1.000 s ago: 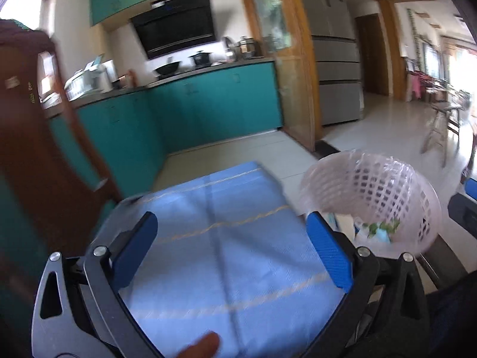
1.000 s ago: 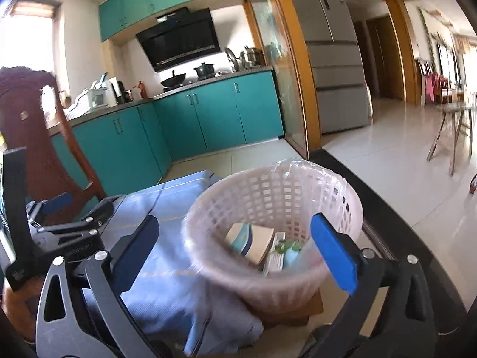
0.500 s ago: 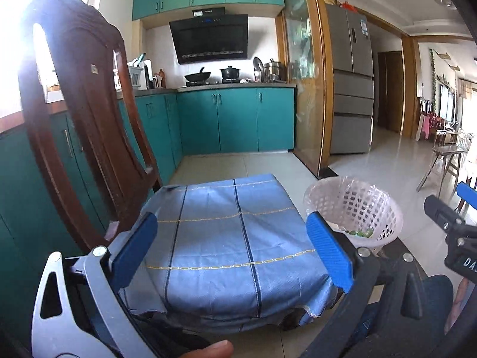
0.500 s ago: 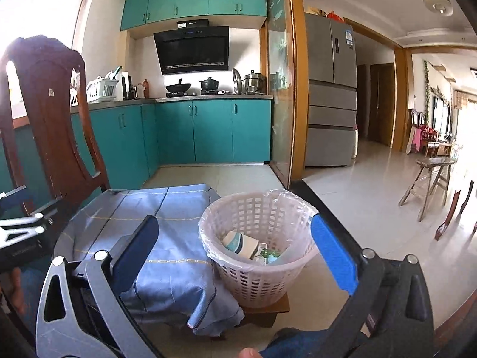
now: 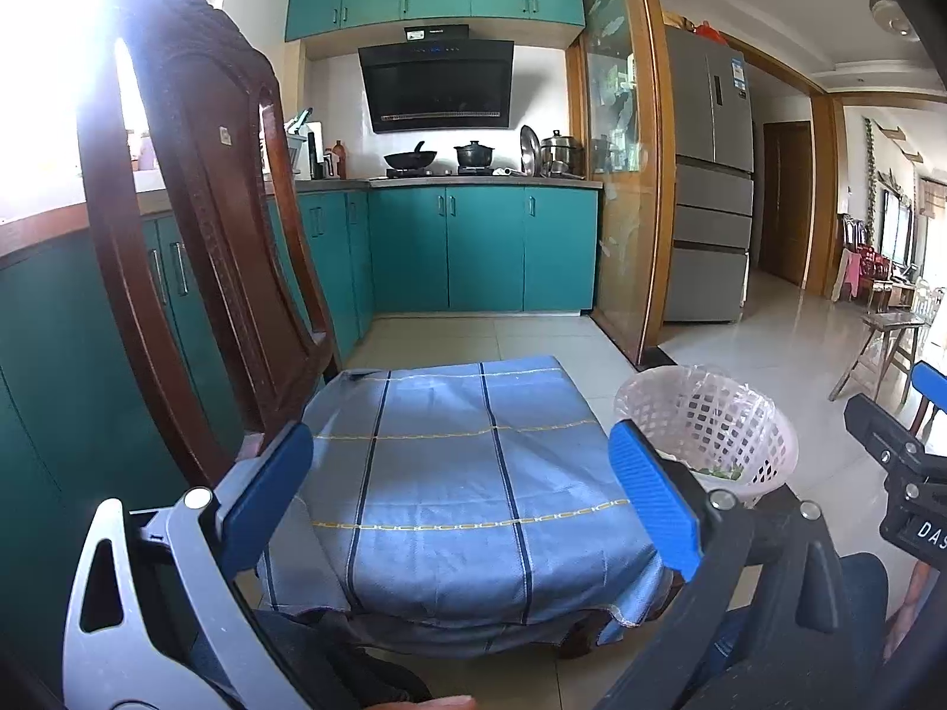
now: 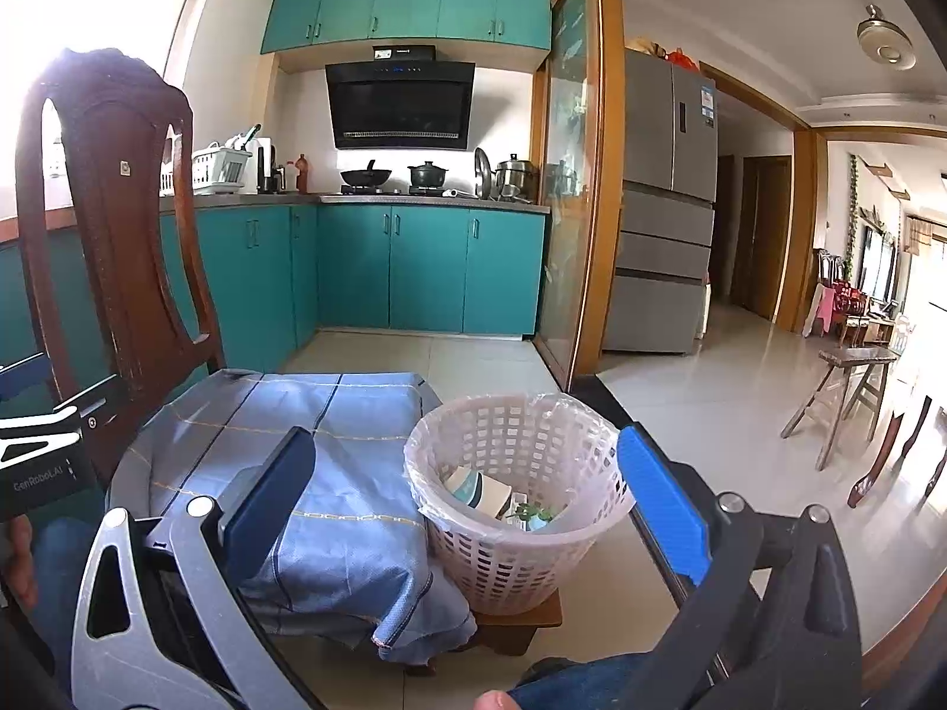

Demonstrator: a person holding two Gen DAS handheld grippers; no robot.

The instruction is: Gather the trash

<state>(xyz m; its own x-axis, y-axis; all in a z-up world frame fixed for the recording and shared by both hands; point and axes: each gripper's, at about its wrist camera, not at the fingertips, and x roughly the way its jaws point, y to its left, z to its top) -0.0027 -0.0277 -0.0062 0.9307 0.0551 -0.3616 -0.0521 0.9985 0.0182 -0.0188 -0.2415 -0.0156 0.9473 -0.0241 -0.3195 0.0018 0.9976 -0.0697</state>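
Note:
A pale pink lattice trash basket (image 6: pixel 515 538) with a plastic liner stands on a low wooden stool, to the right of a blue checked cloth (image 6: pixel 331 473) over a low surface. Inside it lie a teal-and-white carton (image 6: pixel 476 488) and green scraps (image 6: pixel 532 513). The basket also shows in the left wrist view (image 5: pixel 710 432). My right gripper (image 6: pixel 467 503) is open and empty, held back from and above the basket. My left gripper (image 5: pixel 461 503) is open and empty, held back from and above the cloth (image 5: pixel 467 491), which bears no trash that I can see.
A dark wooden chair back (image 5: pixel 201 236) rises at the left, close to the cloth. Teal kitchen cabinets (image 5: pixel 473 248) and a grey fridge (image 5: pixel 710 189) stand behind. Tiled floor (image 6: pixel 710 402) opens to the right, with a wooden bench (image 6: pixel 846 390) beyond.
Both grippers have pulled back and up from the cloth and basket, so both now look smaller and farther. Jaws stayed open.

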